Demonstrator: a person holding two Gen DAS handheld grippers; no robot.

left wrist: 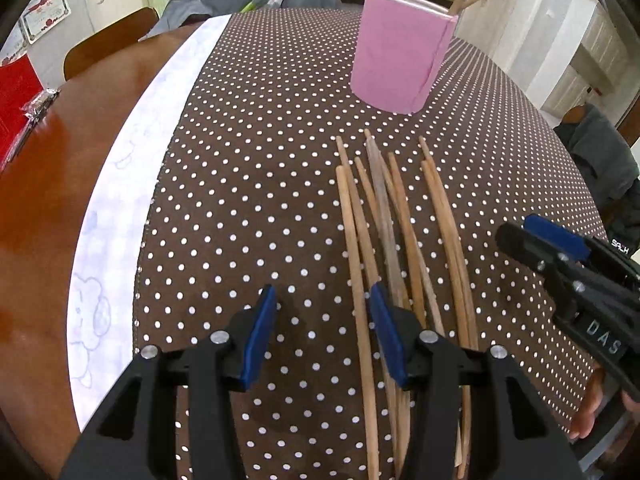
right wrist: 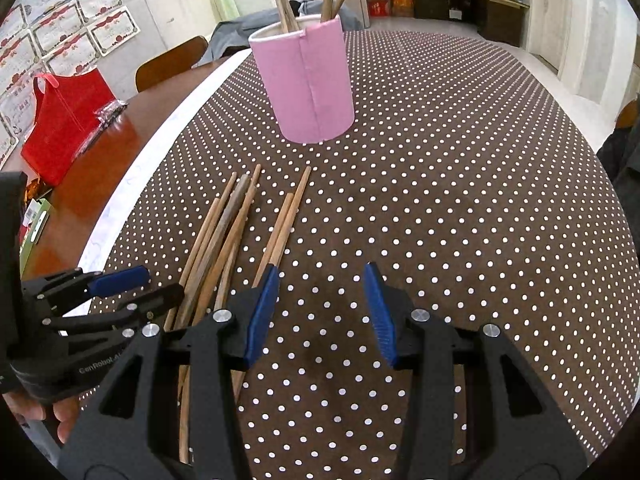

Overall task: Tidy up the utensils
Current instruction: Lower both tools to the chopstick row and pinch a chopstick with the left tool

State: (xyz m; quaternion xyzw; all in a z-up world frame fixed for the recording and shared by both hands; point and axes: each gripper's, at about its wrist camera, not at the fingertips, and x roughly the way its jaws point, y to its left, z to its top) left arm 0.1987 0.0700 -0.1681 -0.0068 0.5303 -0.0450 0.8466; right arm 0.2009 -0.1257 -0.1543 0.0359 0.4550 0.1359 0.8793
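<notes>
So I'm looking at the pink holder (right wrist: 307,84) standing upright well ahead of both sets of jaws, and it's already carrying a few chopsticks (right wrist: 285,0) that are poking out the top at angles.

Left gripper (left wrist: 324,334): jaws are standing spread, pinching nothing. The loose chopsticks (left wrist: 384,216) are lying in a fanned bundle on the surface, running under its right-hand jaw and on ahead toward the holder.

Right gripper (right wrist: 320,312): jaws are also standing apart and gripping nothing, just dotted brown cloth (right wrist: 460,208) showing between them. The bundle is sitting just off its left jaw, between the two grippers.

Nothing's sitting between the bundle and the holder. Off past the left jaws I'm seeing a white cloth strip (left wrist: 132,184), bare wood surface (left wrist: 48,200) and a red bag (right wrist: 64,128).
</notes>
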